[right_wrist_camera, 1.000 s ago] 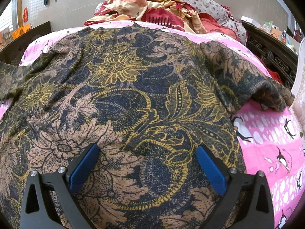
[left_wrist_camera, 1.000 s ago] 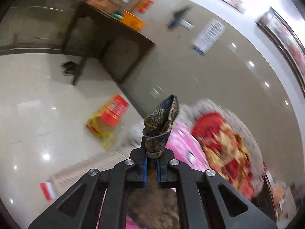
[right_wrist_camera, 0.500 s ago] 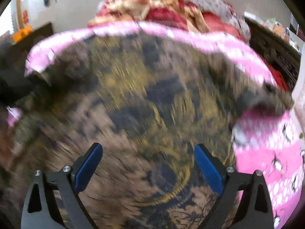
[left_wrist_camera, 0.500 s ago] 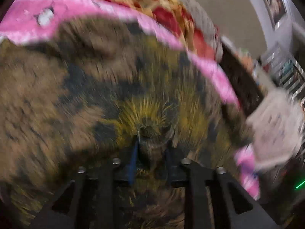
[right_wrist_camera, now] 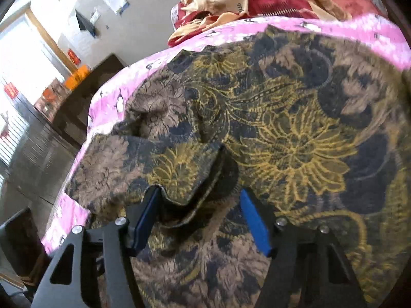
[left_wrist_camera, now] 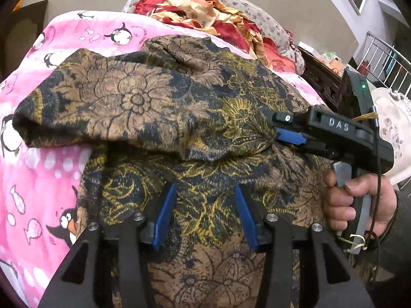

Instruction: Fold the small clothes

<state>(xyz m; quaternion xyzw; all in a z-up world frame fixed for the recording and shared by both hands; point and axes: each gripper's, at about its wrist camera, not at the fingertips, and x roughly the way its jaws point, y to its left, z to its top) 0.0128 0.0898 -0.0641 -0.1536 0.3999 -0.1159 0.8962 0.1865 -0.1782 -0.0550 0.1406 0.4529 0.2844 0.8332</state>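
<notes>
1. Pink penguin-print sheet (left_wrist_camera: 51,169): it covers the bed and serves as the folding surface; it shows bare at the left edge of the left wrist view, beside the garment.
2. Dark floral garment (left_wrist_camera: 205,118): the task's thing lies spread on the bed. Its left sleeve (left_wrist_camera: 102,107) is laid inward across the body, probably to narrow the piece before the next fold.
3. Left tool (left_wrist_camera: 204,214): its jaws have just been opening and stand apart over the lower body of the garment, with cloth beneath them but nothing pinched. I judge that it has let the sleeve go.
4. Right tool (right_wrist_camera: 203,220): its jaws have just been closing and are partly spread. The free end of the folded sleeve (right_wrist_camera: 179,177) lies between the blue pads, its hem touching the left pad, yet it is not squeezed. Likely the aim is to pinch this end and pull it flat.
5. Right hand (left_wrist_camera: 357,202): seen in the left wrist view, it grips the handle of the right tool (left_wrist_camera: 290,137), whose tip meets the fold.
6. Room: a heap of red and cream bedding (left_wrist_camera: 205,7) lies at the far end of the bed; a dark carved bed frame (left_wrist_camera: 321,79) and a railing (left_wrist_camera: 385,56) stand at the right.
</notes>
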